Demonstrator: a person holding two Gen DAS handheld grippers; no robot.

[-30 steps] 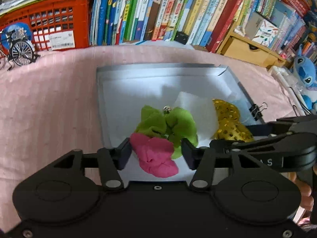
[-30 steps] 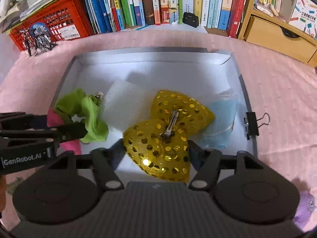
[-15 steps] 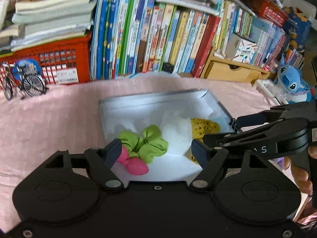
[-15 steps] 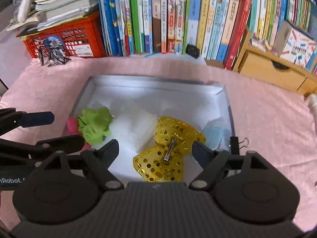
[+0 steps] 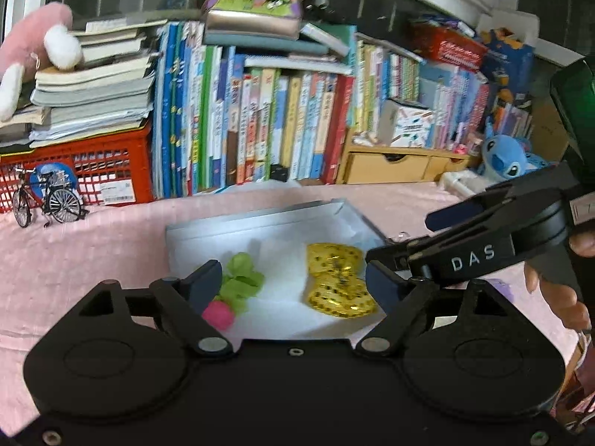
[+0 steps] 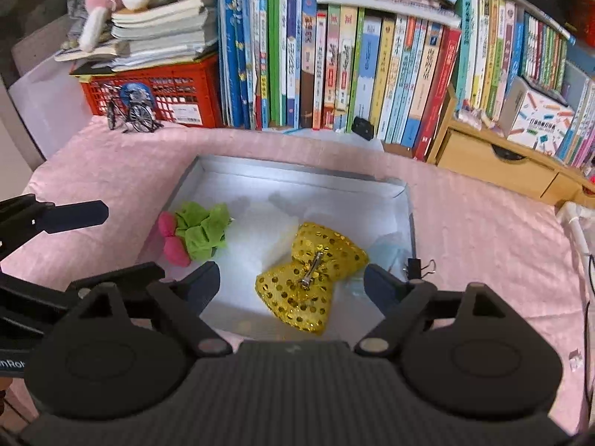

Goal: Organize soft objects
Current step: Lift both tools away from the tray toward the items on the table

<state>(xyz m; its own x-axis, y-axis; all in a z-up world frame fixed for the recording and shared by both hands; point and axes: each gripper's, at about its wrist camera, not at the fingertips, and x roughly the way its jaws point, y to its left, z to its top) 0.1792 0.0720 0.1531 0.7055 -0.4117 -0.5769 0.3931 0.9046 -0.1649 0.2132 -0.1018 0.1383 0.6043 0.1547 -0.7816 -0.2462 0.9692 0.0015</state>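
A shallow grey box (image 6: 297, 171) (image 5: 260, 219) lies on the pink cloth. In it lie a green scrunchie (image 6: 202, 228) (image 5: 241, 278), a pink soft piece (image 6: 171, 243) (image 5: 218, 314) at its left side, a white pad (image 6: 260, 234), a gold sequin bow (image 6: 310, 278) (image 5: 336, 282) and a pale blue piece (image 6: 386, 252). My left gripper (image 5: 293, 286) is open and empty, raised above the box's near edge. My right gripper (image 6: 292, 284) is open and empty, raised above the bow. It also shows at the right of the left wrist view (image 5: 409, 234).
A row of books (image 6: 353, 55) lines the back. A red crate (image 6: 163, 89) with a toy bicycle (image 6: 130, 111) stands back left. Wooden drawers (image 6: 494, 160) stand back right. A binder clip (image 6: 420, 265) lies by the box's right side. A blue plush (image 5: 509, 160) sits far right.
Both grippers have opened wider and pulled back and up from the box. The pink piece and the gold bow lie released in the box.
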